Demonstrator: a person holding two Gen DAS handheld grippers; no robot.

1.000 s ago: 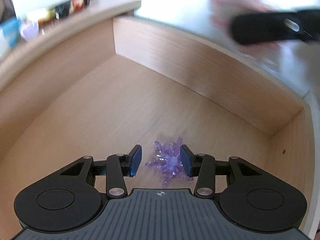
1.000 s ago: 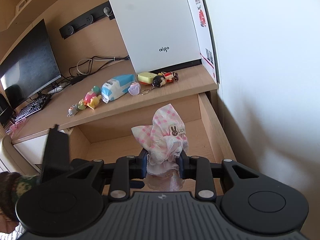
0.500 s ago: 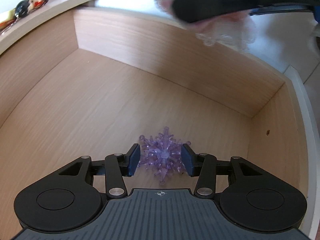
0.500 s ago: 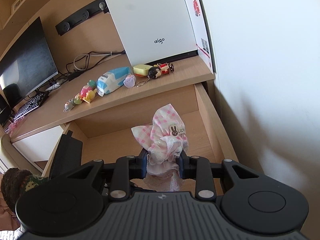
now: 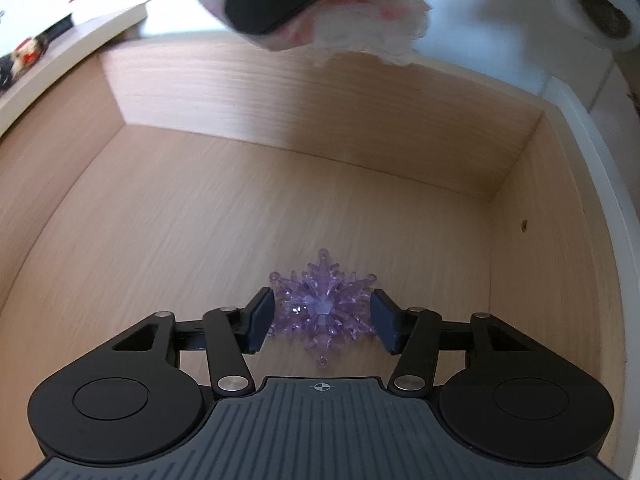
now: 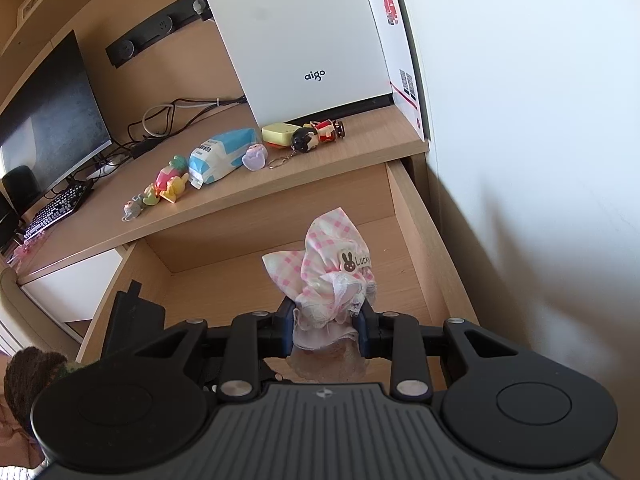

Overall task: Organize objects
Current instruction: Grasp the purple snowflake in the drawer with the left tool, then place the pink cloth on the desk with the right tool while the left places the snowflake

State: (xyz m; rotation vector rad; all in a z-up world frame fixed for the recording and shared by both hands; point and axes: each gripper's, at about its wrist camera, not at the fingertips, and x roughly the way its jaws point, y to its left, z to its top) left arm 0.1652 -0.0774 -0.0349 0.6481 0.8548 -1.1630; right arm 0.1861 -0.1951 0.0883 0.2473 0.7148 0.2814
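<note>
A purple crystal snowflake [image 5: 322, 310] lies flat on the floor of an open wooden drawer [image 5: 280, 92]. My left gripper [image 5: 322, 322] straddles it, jaws opening, with small gaps between the pads and the snowflake's tips. My right gripper [image 6: 325, 326] is shut on a pink-and-white checked cloth pouch [image 6: 334, 266] with a bunny label, held above the drawer [image 6: 412, 216]. From the left wrist view that pouch [image 5: 360, 28] and the right gripper's finger hang over the drawer's back wall.
On the desk top [image 6: 224, 200] stand a white box [image 6: 296, 36], a tissue pack [image 6: 220, 154], a doll keychain [image 6: 312, 136], a yellow case [image 6: 280, 134] and several small toys [image 6: 160, 188]. A monitor [image 6: 48, 112] and keyboard [image 6: 56, 208] sit left. A wall [image 6: 520, 120] bounds the right.
My left gripper's jaws have spread apart from the snowflake, which now lies flat between them. The left view rolled, and the right gripper with the pouch now fills its top.
</note>
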